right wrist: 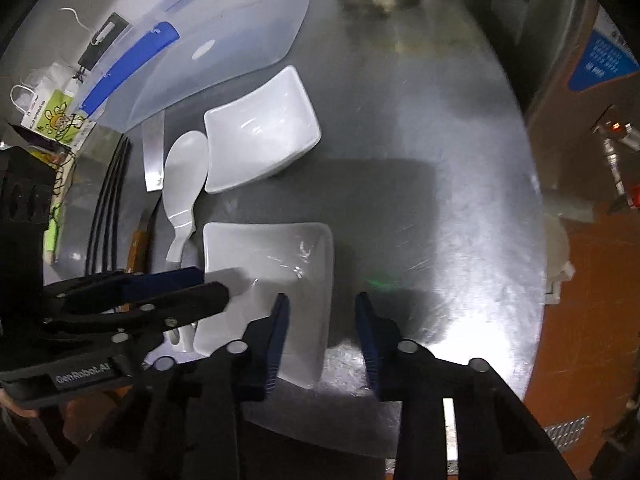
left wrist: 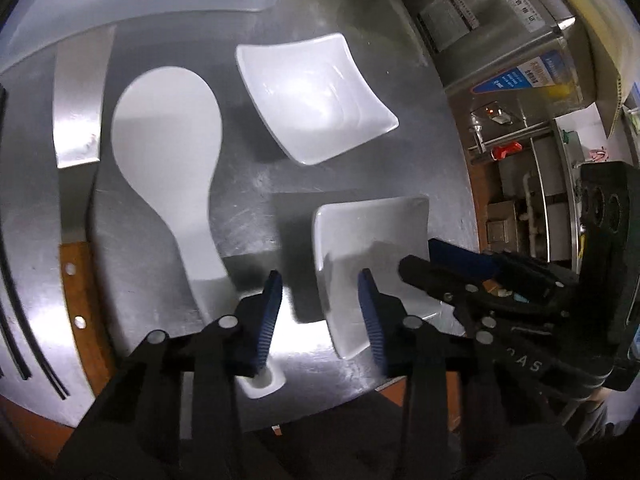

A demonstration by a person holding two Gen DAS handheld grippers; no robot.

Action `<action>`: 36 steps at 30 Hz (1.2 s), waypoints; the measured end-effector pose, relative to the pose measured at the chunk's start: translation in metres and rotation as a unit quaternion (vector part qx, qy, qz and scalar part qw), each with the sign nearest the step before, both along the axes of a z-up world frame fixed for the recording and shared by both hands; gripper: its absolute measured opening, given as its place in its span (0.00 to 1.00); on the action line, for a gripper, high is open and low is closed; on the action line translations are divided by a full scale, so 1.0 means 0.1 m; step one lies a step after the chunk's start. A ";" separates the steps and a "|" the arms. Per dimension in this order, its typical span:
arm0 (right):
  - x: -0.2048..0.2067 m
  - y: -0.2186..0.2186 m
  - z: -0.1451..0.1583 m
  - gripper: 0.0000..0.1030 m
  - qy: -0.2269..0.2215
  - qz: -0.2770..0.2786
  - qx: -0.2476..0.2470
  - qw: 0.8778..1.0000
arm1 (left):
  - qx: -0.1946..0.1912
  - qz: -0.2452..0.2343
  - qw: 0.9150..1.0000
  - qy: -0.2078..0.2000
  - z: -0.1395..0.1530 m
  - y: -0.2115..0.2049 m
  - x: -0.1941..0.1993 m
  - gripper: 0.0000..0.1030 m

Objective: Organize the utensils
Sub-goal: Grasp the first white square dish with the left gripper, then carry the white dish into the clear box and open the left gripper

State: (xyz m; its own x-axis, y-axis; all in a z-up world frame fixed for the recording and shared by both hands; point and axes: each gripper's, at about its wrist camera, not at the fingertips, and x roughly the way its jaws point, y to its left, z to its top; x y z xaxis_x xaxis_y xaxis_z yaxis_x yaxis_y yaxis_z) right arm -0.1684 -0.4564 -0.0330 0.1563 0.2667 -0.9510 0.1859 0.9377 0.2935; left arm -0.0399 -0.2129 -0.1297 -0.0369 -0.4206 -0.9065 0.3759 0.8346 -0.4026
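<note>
Scuffed steel table [right wrist: 440, 160] (orange floor, perhaps).

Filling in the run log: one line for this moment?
left tongs astride near dish left edge | right tongs astride its right edge | both unclamped

2 white square dishes [right wrist: 262, 130] beside white spoon [right wrist: 184, 184]

table top [right wrist: 440, 160] was brushed steel, scratched, with dull sheen. two square dishes [left wrist: 316, 96] [right wrist: 276, 264] looked like glossy white ceramic or melamine, smooth. rice paddle [left wrist: 168, 140] was matt white plastic. cleaver [left wrist: 78, 100] had bare polished metal blade; its handle [left wrist: 84, 292] was brown wood with pale rivets. cutting board [right wrist: 224, 52] was frosted translucent plastic. gripper finger pads [left wrist: 268, 320] were ribbed blue, frames matt black plastic.
</note>
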 end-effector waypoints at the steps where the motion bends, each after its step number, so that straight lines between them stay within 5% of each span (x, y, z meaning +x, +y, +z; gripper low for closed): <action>1: 0.01 0.00 -0.03 0.25 0.005 -0.002 0.002 1.000 | 0.002 -0.006 1.000 -0.002 -0.02 -0.05 -0.01 0.35; 3: 0.02 0.02 -0.10 0.13 0.017 -0.007 0.006 1.000 | 0.014 -0.020 1.000 -0.007 -0.05 -0.11 0.00 0.24; 5: 0.02 0.02 -0.12 0.10 0.018 -0.017 0.018 1.000 | 0.023 -0.026 0.999 0.001 -0.11 -0.13 0.02 0.09; 10: -0.02 0.04 -0.03 0.09 0.008 -0.036 0.011 0.999 | 0.014 -0.037 0.999 -0.006 -0.07 -0.21 0.08 0.08; 15: 0.24 0.16 0.67 0.09 -0.075 -0.030 0.001 0.997 | -0.019 -0.041 0.996 -0.082 0.62 -0.05 0.29 0.07; 18: 0.63 0.36 1.14 0.09 -0.140 -0.004 -0.014 0.990 | -0.028 -0.035 0.985 -0.166 1.25 0.12 0.60 0.08; 21: 1.37 0.63 1.58 0.10 -0.203 0.033 -0.044 0.978 | -0.020 -0.020 0.974 -0.223 1.76 0.29 1.23 0.08; 24: 2.10 0.75 1.67 0.10 -0.207 0.046 -0.071 0.975 | -0.004 -0.013 0.973 -0.232 1.94 0.32 1.93 0.08; 29: 3.36 0.71 1.23 0.10 -0.114 0.024 -0.085 0.990 | 0.001 -0.005 0.990 -0.143 1.51 0.21 3.28 0.08; 36: 4.06 0.50 0.24 0.10 0.028 -0.028 -0.066 0.997 | 0.021 -0.011 1.000 -0.014 0.35 -0.04 4.05 0.08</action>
State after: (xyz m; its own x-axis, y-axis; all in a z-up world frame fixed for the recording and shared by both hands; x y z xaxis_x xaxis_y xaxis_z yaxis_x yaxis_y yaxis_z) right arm 0.2378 -0.4065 -0.0086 0.1122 0.1318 -0.9849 0.2515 0.9551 0.1565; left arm 0.3646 -0.2167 -0.0950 -0.0201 -0.3824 -0.9238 0.4056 0.8414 -0.3571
